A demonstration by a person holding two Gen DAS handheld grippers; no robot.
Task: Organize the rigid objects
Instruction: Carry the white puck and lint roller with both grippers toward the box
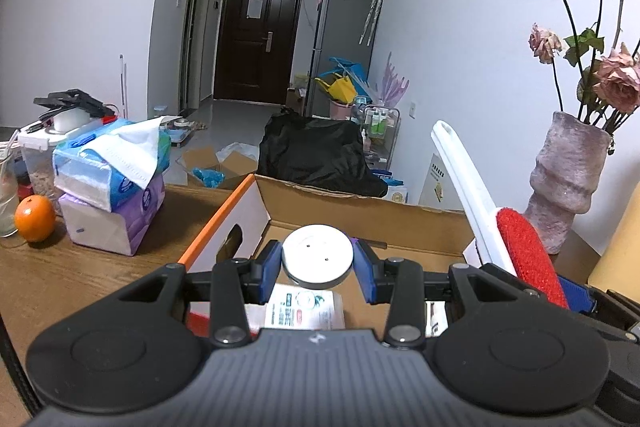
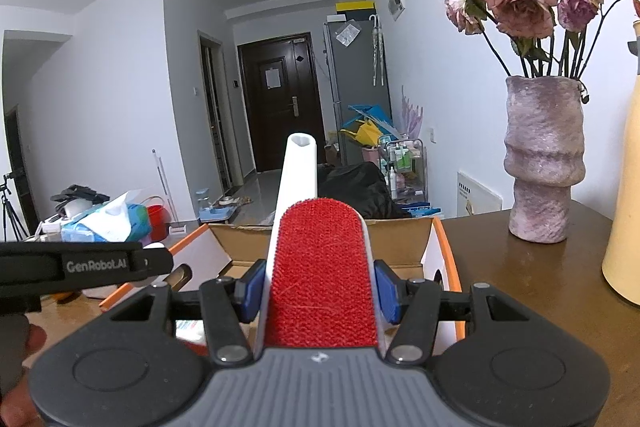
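Over the box [image 1: 360,211], "GenRobot.AI" left gripper [image 1: 318,259] pinches a jar [image 1: 318,255]; right gripper [image 2: 320,287] clamps a lint brush [image 2: 322,267].

The right gripper [image 2: 318,287] clamps a lint brush [image 2: 320,279] between its blue pads [image 2: 386,291]; the brush's red bristle face points up toward the camera and its white handle rises away over an open cardboard box [image 2: 400,243]; the left gripper [image 2: 80,267] reaches in from the left edge beside the box; a mauve vase [image 2: 540,163] of faded roses stands on the wooden table [image 2: 520,287] at the right, apart from the box.
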